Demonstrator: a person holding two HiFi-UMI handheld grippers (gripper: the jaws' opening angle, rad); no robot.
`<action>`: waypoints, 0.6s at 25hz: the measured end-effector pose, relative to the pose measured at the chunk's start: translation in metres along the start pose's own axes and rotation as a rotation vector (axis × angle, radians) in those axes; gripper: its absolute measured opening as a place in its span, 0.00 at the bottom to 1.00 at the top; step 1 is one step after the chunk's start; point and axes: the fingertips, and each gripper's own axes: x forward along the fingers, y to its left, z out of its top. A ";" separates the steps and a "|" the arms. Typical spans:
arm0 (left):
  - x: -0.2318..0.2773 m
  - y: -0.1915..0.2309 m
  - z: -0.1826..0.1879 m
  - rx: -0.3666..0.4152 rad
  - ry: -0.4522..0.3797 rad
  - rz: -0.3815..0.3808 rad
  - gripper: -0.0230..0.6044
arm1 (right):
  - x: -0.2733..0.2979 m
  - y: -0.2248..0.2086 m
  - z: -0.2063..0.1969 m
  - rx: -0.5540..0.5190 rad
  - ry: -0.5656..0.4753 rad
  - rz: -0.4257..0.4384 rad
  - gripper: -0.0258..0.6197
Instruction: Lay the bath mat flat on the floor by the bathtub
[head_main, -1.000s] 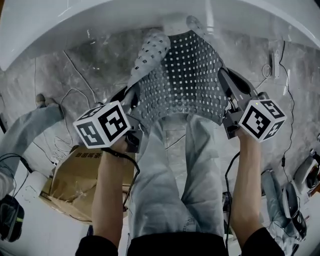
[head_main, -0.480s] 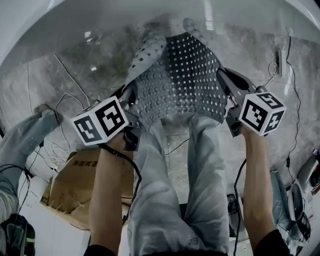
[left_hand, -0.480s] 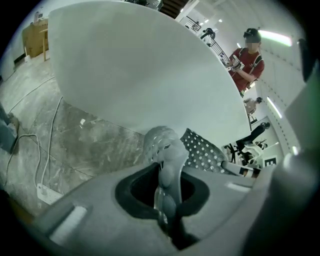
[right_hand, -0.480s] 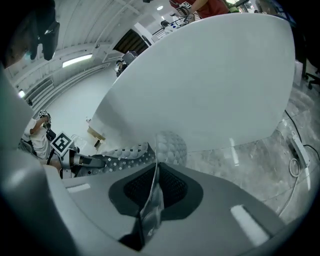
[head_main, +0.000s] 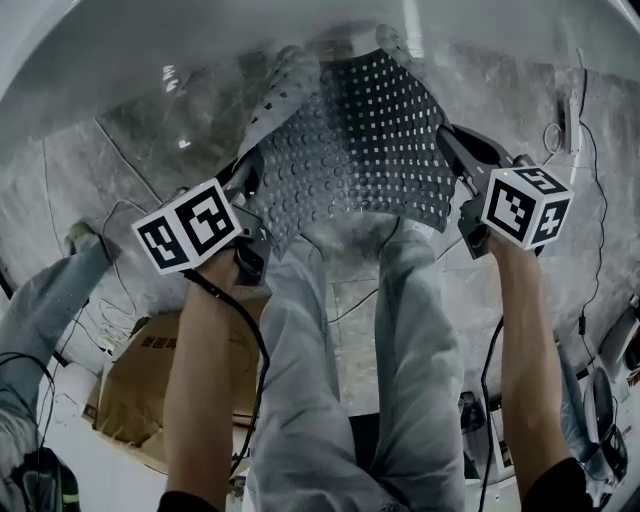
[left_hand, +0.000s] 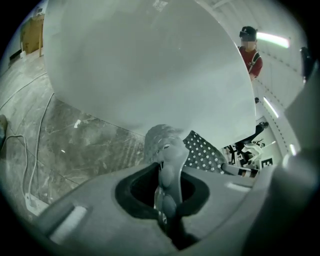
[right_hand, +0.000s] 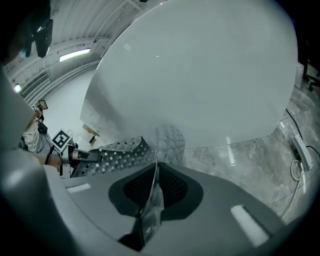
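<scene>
Beside bathtub (head_main: 150, 50), left claw (head_main: 250, 176) and right claw (head_main: 448, 141) pinch bath mat (head_main: 360, 150).

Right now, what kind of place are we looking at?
Probably a bathroom mock-up or a studio: a white bathtub, a marble-look tiled floor and a perforated bath mat, but also loose cables and a cardboard box.

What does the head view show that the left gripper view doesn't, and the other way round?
Only the head view: the person's legs and a cardboard box. Only the left gripper view: a bystander and ceiling lights. Both: the mat, held by the left gripper and the right gripper, plus the tub and the marble floor.
</scene>
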 end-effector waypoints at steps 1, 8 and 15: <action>0.004 0.002 0.001 0.012 0.006 0.000 0.07 | 0.002 -0.003 0.000 -0.001 -0.002 -0.007 0.08; 0.046 0.021 -0.002 0.020 0.032 0.015 0.07 | 0.028 -0.030 -0.017 0.002 0.027 -0.050 0.08; 0.062 0.048 -0.015 0.047 0.068 0.078 0.07 | 0.042 -0.041 -0.036 0.022 0.061 -0.075 0.08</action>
